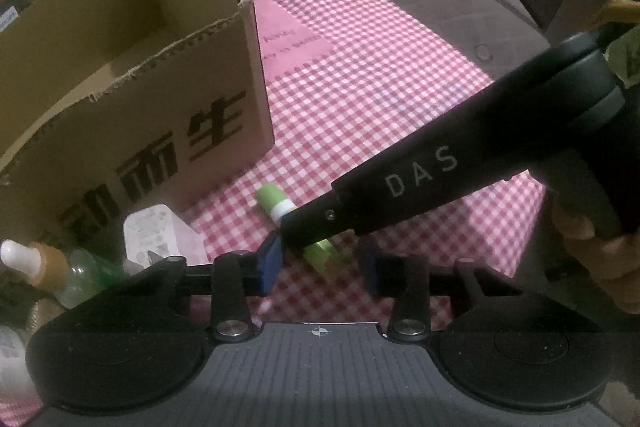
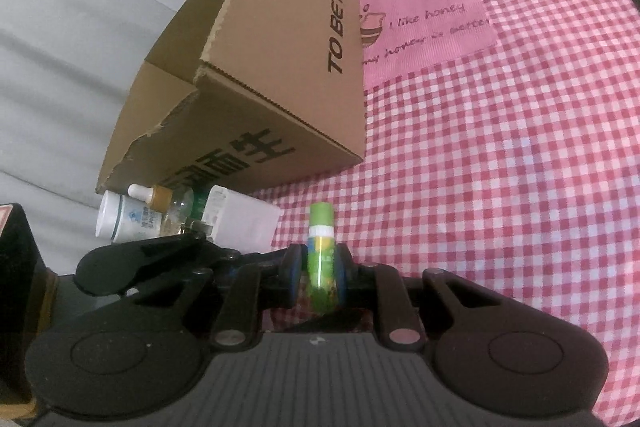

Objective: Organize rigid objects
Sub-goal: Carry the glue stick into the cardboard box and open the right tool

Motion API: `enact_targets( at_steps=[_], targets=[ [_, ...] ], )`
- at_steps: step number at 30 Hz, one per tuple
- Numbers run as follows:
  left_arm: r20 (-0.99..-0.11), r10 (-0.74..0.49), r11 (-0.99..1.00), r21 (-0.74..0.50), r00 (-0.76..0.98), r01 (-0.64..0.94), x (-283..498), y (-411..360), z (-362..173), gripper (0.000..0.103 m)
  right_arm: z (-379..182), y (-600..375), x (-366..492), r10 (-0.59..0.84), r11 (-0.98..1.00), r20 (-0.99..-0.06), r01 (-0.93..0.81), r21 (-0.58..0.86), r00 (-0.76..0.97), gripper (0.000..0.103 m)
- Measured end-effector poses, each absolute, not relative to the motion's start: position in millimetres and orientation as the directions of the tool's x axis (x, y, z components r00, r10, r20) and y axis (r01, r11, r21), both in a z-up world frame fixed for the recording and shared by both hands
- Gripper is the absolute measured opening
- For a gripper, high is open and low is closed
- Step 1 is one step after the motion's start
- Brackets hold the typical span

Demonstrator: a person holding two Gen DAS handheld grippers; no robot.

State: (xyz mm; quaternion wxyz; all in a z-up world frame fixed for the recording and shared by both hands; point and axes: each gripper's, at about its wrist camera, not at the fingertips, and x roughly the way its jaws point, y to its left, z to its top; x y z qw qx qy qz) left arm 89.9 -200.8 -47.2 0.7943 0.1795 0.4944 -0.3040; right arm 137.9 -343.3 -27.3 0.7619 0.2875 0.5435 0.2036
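Note:
A green tube with a white band [image 1: 272,201] hangs just above the pink checked cloth, in front of an open cardboard box [image 1: 120,67]. My right gripper [image 1: 294,233] comes in from the right and is shut on the tube. In the right wrist view the green tube [image 2: 320,251] stands upright between the blue pads of the right gripper [image 2: 320,269]. My left gripper [image 1: 322,265] is open. The tube's lower end shows between its blue pads without touching either.
A white charger block [image 1: 156,235], a dropper bottle [image 1: 40,263] and a white bottle [image 2: 120,223] lie against the box's front left. The cardboard box [image 2: 260,87] is open-topped. A hand [image 1: 592,259] holds the right gripper. The checked cloth [image 2: 500,147] spreads right.

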Motion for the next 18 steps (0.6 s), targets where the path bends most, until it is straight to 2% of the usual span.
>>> enact_targets(
  at_steps=[6, 12, 18],
  targets=[
    [-0.892, -0.281, 0.777, 0.005, 0.354, 0.629, 98.8, -198.5, -46.1, 0.019, -20.3, -351.8, 139.9, 0.630, 0.742, -0.701, 0.009, 0.671, 0.333, 0.018],
    [-0.875, -0.292, 0.778, 0.017, 0.386, 0.628, 88.5, -197.8, -45.9, 0.016, -16.8, -357.0, 128.8, 0.629, 0.730, -0.688, 0.028, 0.683, 0.362, 0.019],
    [-0.817, -0.350, 0.770, 0.028, 0.458, 0.638, 60.2, -183.0, -12.1, 0.016, 17.1, -360.9, 102.9, 0.601, 0.743, -0.674, 0.009, 0.669, 0.430, 0.019]
  ],
)
